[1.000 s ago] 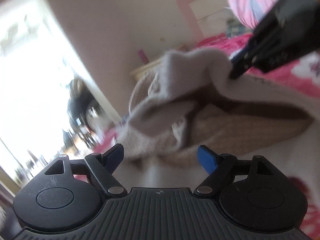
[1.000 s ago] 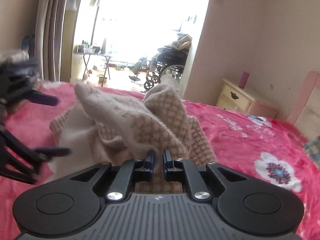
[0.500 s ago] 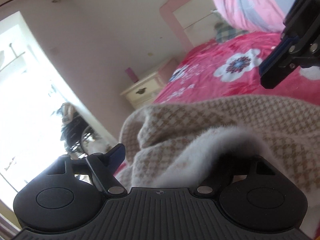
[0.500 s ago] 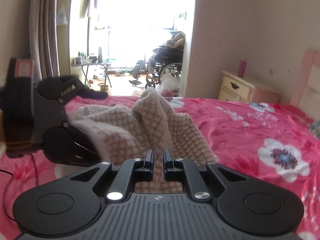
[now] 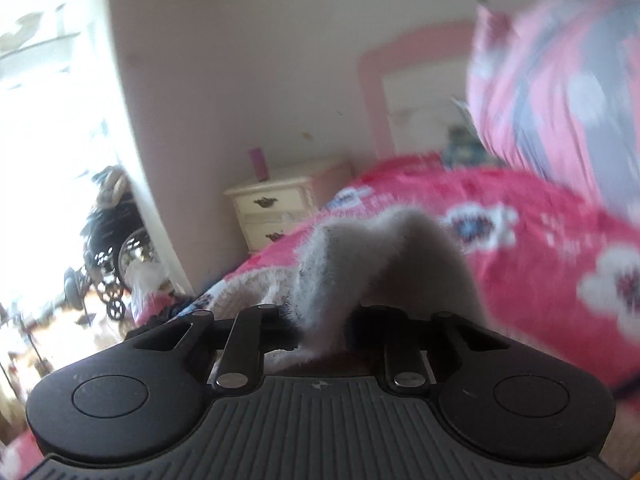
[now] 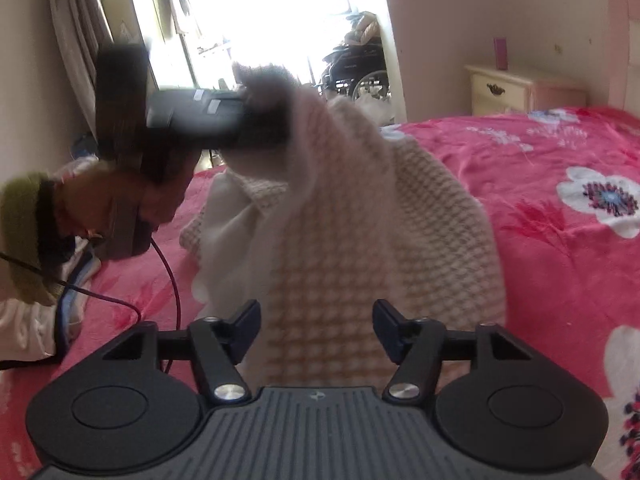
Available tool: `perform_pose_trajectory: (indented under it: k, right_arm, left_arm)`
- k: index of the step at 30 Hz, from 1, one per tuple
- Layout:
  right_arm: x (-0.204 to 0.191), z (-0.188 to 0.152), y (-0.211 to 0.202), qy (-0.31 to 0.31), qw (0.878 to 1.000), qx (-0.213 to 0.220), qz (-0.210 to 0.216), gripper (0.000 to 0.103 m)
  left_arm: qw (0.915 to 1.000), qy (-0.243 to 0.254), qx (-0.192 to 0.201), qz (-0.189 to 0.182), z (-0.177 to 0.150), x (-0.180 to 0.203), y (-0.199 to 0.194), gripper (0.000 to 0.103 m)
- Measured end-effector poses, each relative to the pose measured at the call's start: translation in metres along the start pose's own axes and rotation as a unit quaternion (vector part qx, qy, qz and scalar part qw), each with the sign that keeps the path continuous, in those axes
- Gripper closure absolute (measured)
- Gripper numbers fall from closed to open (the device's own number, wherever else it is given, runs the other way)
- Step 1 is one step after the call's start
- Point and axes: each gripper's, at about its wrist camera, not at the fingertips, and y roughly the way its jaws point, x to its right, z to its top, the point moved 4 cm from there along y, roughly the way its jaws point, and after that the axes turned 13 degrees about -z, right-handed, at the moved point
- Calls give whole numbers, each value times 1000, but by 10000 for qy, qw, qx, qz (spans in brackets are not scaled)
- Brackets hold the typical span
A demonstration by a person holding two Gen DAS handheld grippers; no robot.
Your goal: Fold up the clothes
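A beige checked garment [image 6: 340, 240] with a white fleecy lining hangs over the red flowered bedspread [image 6: 540, 208], lifted by one edge. In the right wrist view my left gripper [image 6: 272, 120] is up and to the left, blurred, shut on that fleecy edge, and a hand in a green sleeve [image 6: 24, 220] holds it. The left wrist view shows the fleecy garment [image 5: 360, 260] pinched in the left gripper [image 5: 320, 328]. My right gripper [image 6: 318, 328] stands open just in front of the hanging cloth, with the checked side between and beyond its fingers and nothing held.
A cream nightstand [image 6: 516, 88] stands by the wall beyond the bed, and a wheelchair [image 6: 356, 68] sits in the bright doorway. A dark cable [image 6: 168, 264] trails over the bedspread at left. A pink striped bundle of bedding [image 5: 560, 80] lies at the bed's head.
My right gripper has opened and let go of the garment. My left gripper has closed on the fleecy edge and risen with it.
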Motion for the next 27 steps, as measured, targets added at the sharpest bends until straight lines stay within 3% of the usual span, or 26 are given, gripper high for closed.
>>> perform_pose_trajectory:
  k: [4,9,11,13,14,18,23,27]
  right_arm:
    - [-14,-22,12,-571,9939,172,-933,25]
    - [-18,-55,26,-1110,9703,257,-2133,25]
    - [3,-73,31,-741,9721,-23,-2227,25]
    - [13,-80,31,-453,9760,78,-2127,26]
    - [13,-79,30,-450,9762,184,-2111,29]
    - [23,-47,32,-433,9726,644,-2192,88]
    - [67,13,7,-56,9551,1296,-2663,93]
    - [89,49,-23,95,9389,1825,-2917,93]
  left_arm:
    - [9987,-377,242,236,16,-6,-9,89]
    - [9952,-762,399,474,27,-15,-15,89]
    - [9946,-823,372,514,25,-17,-13,89]
    - [9943,-812,361,587,21,-16,-12,89]
    - [9941,-812,359,626,18,-16,-12,89]
    - [9932,-847,267,754,6,-19,-14,89]
    - [9949,-582,149,815,-8,-17,-11,85]
    - [9963,-291,44,803,-20,-10,-3,66]
